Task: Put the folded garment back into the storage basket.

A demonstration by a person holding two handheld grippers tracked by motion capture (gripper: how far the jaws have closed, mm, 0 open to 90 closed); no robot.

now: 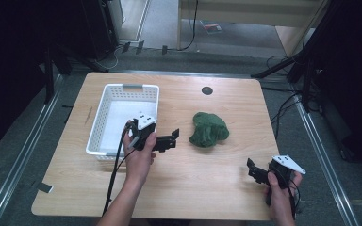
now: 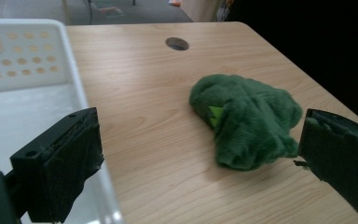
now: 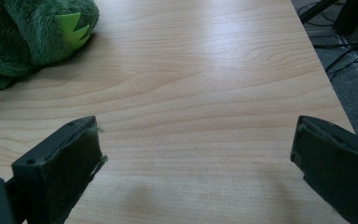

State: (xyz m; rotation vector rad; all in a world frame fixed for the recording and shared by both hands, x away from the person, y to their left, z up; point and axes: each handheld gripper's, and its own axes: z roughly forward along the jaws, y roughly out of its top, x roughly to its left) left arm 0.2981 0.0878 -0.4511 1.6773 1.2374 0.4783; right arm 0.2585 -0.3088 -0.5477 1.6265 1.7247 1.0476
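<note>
**A Green Soft Toy Sits on the Table Between Two Open Grippers**

A fuzzy green soft toy (image 1: 209,129) lies near the middle of the wooden table (image 1: 184,183). Nothing holds it.

From the high view, the left gripper (image 1: 170,139) is just to the left of the toy, close to the white basket (image 1: 99,122). The right gripper (image 1: 251,169) is down near the front right corner, well apart from the toy. Both hands show here too.

The left gripper view shows its jaws wide apart. The toy (image 2: 247,119) sits between them but farther off, not touching. A small light green tag shows on the toy, and a round hole (image 2: 177,44) in the table sits behind it.

The right gripper view shows its jaws wide apart over bare wood. The toy (image 3: 32,35) peeks in at the top left, with light green pointy spikes (image 3: 73,29) on it.
</note>
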